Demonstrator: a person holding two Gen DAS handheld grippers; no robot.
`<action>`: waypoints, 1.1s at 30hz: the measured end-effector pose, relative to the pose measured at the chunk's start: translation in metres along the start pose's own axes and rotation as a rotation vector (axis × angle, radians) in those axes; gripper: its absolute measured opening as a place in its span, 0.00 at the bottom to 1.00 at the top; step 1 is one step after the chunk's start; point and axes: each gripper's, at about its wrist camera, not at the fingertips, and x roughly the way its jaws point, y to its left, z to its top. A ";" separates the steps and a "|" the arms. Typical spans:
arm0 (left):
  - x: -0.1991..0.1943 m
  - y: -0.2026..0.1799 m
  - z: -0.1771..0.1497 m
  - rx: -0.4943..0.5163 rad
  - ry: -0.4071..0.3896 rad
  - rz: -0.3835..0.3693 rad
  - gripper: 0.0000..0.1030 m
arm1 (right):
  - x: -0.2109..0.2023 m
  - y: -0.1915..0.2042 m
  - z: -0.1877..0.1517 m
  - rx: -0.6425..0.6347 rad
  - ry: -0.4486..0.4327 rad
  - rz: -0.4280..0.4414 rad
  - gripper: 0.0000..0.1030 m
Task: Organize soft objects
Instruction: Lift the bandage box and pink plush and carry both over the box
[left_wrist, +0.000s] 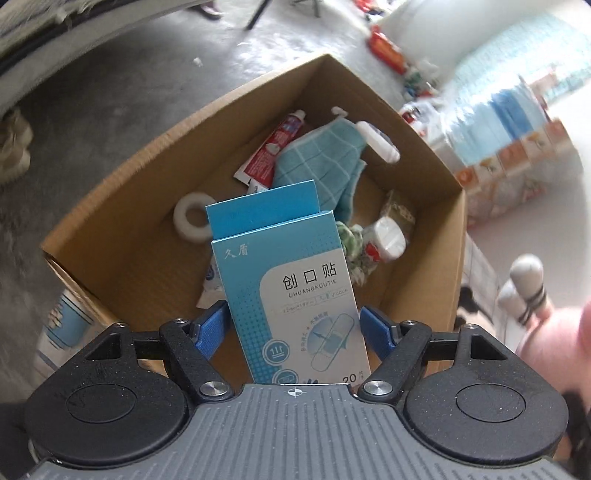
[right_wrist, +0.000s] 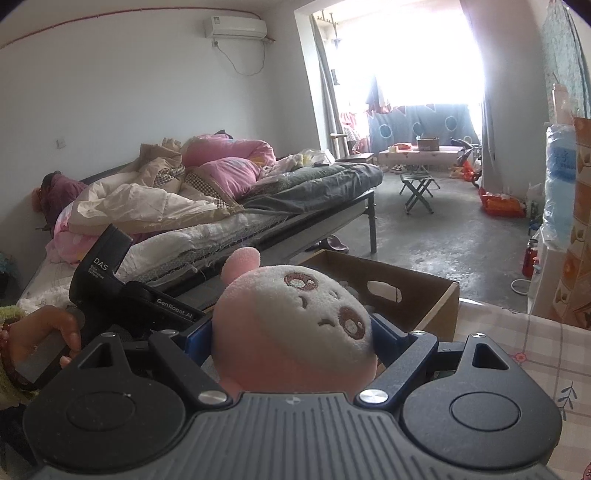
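Between the left gripper's (left_wrist: 295, 325) blue pads sits an upright plaster box (left_wrist: 291, 295), clamped, its top flap open. Just beyond and below it, the cardboard box (left_wrist: 424, 206) holds a teal cloth (left_wrist: 321, 162), a toothpaste tube (left_wrist: 273, 147) and a tape roll (left_wrist: 192, 218). The right gripper (right_wrist: 291, 343) squeezes a pink plush toy (right_wrist: 291, 325); past it lies what seems the same carton, then a bed (right_wrist: 221, 199).

**Left hand-held gripper holding plaster box over carton**

The left hand-held gripper (left_wrist: 295, 325) is clamping a blue plaster box (left_wrist: 291, 295), flap open, above a cardboard carton (left_wrist: 424, 258). Inside are lying a teal cloth (left_wrist: 321, 162), toothpaste tube (left_wrist: 273, 147) and white tape roll (left_wrist: 194, 218).
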 end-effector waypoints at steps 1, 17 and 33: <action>0.001 0.001 -0.001 -0.023 -0.008 -0.003 0.74 | -0.001 -0.004 -0.001 0.006 0.000 0.007 0.86; -0.025 0.006 -0.019 -0.209 -0.044 0.016 0.82 | -0.011 -0.007 0.015 0.016 -0.040 -0.006 0.86; -0.026 0.010 -0.008 -0.124 -0.181 -0.107 0.83 | 0.005 0.000 0.050 -0.056 -0.016 -0.128 0.86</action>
